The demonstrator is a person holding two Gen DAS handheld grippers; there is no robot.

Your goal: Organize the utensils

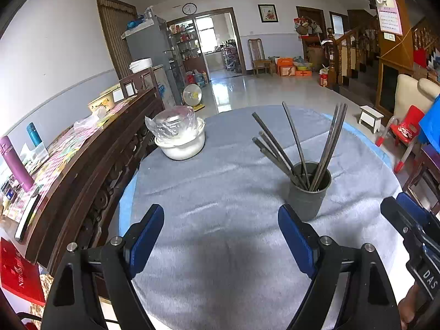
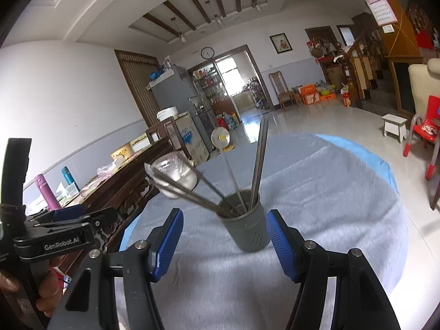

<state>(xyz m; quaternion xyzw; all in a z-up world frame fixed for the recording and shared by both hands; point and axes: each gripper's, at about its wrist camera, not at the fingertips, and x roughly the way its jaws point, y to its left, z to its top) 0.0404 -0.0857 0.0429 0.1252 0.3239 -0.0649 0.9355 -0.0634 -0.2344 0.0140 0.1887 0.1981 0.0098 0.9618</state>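
A grey utensil cup [image 1: 309, 189] stands on the grey cloth of the round table [image 1: 220, 181]. Several dark metal chopsticks [image 1: 277, 145] lean out of it in a fan. My left gripper [image 1: 220, 236] is open and empty, above the cloth, with the cup just beyond its right finger. My right gripper [image 2: 224, 243] is open and empty; the cup [image 2: 247, 228] stands between and just beyond its fingertips, with the chopsticks [image 2: 260, 159] rising from it. Each gripper shows at the edge of the other's view.
A white bowl with a plastic-wrapped bowl on top [image 1: 180, 134] sits at the table's far left. A dark wooden sideboard [image 1: 90, 170] with bottles and clutter runs along the left. A red child's chair [image 1: 404, 132] and a small white stool [image 1: 371, 117] stand at right.
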